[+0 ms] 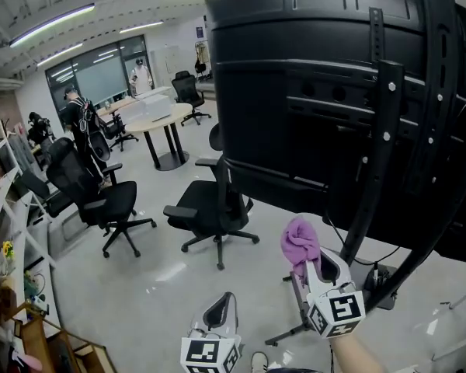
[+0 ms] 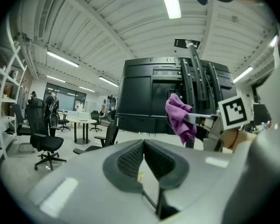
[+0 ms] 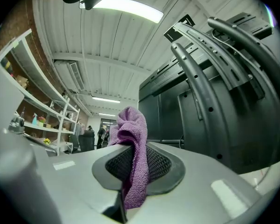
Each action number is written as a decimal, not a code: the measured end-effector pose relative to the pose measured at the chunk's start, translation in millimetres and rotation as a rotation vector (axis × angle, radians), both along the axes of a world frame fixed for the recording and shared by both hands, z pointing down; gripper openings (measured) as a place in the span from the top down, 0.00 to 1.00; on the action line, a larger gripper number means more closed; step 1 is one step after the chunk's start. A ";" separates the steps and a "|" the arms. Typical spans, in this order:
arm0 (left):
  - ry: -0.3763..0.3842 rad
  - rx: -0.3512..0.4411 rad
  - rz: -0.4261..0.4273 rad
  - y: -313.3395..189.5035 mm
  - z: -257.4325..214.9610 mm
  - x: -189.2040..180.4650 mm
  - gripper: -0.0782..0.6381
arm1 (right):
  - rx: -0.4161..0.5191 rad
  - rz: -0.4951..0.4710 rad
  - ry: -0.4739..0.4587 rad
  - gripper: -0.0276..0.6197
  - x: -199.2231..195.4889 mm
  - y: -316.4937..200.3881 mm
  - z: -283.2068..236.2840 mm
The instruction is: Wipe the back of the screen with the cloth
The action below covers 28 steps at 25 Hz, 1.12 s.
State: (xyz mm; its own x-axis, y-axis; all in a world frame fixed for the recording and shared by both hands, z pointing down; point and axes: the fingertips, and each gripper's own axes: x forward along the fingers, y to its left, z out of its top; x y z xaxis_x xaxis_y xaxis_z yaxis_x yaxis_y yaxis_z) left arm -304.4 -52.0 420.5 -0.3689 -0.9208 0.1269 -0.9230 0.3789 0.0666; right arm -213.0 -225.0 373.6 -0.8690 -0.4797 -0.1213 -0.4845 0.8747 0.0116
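Note:
The black back of the screen [image 1: 311, 92] fills the upper right of the head view, on a black stand with curved arms [image 1: 377, 169]. My right gripper [image 1: 317, 264] is shut on a purple cloth [image 1: 300, 241], held just below the screen's lower edge and apart from it. From the right gripper view the cloth [image 3: 132, 148] bunches out of the closed jaws, with the screen back [image 3: 210, 101] close on the right. My left gripper [image 1: 219, 315] sits lower left, shut and empty; its own view shows the cloth [image 2: 179, 115] ahead and the screen [image 2: 151, 97] beyond.
Black office chairs [image 1: 213, 208] [image 1: 93, 196] stand on the grey floor left of the screen. A round white table [image 1: 159, 119] is further back, with people [image 1: 81, 123] near it. Shelving [image 1: 8, 231] lines the left edge. The stand's base [image 1: 373, 274] and cables lie under the screen.

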 end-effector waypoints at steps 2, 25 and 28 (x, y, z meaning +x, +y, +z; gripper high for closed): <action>0.000 0.000 0.023 -15.4 -4.7 -40.5 0.88 | 0.006 0.049 -0.017 0.87 -39.7 -23.8 -12.9; -0.034 0.017 0.434 -203.1 -17.9 -212.9 0.88 | 0.018 0.621 -0.025 0.87 -143.8 -181.6 -39.4; -0.040 0.028 0.477 -207.8 -26.3 -235.9 0.88 | 0.045 0.559 0.016 0.87 -198.3 -164.9 -44.1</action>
